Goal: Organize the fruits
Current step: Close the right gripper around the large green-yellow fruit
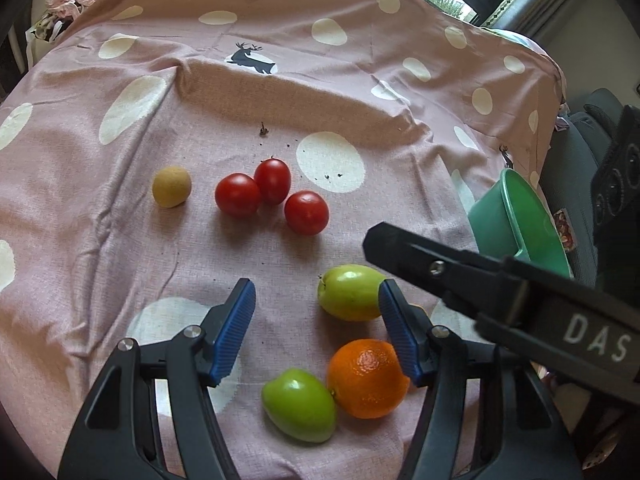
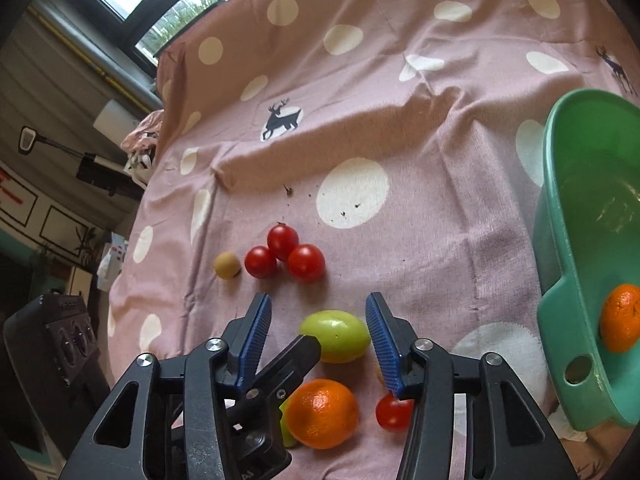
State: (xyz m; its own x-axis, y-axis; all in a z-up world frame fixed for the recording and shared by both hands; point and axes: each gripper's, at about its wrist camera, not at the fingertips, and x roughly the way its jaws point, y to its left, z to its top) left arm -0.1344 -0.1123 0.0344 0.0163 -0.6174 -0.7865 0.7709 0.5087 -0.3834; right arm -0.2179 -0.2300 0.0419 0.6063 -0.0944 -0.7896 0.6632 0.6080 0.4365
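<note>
Crowding is the hazard: the right gripper [image 2: 318, 336] stands spread, pads clear either side of the smooth green oval fruit [image 2: 335, 336], while the left gripper [image 1: 318, 328], also spread and empty, reaches in beside it; closing now could clip that finger or roll the round orange mandarin [image 2: 322, 414] just beneath away from the green plastic basin [image 2: 560, 280] off right.

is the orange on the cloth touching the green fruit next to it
Touching. In the left wrist view the orange presses against the near green fruit, with no cloth showing between them where they meet.
</note>
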